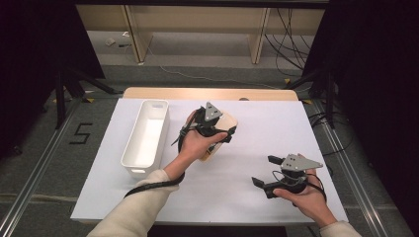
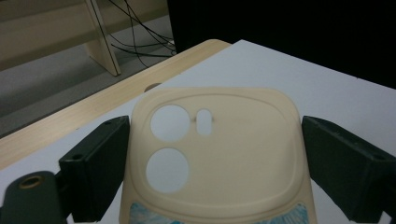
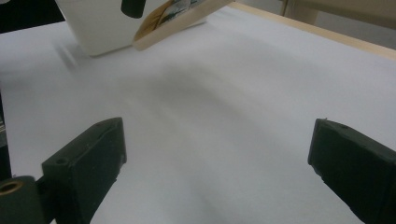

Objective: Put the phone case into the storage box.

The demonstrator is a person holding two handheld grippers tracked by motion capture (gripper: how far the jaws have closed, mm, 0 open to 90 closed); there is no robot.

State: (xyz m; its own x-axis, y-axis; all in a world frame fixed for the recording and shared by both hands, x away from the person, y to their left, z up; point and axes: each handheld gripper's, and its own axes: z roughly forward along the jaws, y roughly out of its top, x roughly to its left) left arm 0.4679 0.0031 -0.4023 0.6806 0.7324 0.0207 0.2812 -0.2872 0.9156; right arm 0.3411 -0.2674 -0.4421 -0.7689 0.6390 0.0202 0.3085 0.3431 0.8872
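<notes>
My left gripper (image 2: 212,154) holds the cream phone case (image 2: 215,154) by its sides. My right gripper (image 3: 215,172) is wide open over the white table (image 3: 224,102).

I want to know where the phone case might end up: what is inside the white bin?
The white bin shows a bare white floor and walls in the high view; nothing lies on what is visible. The foot of its near wall is hidden. The phone case sits between the left gripper jaws.
</notes>
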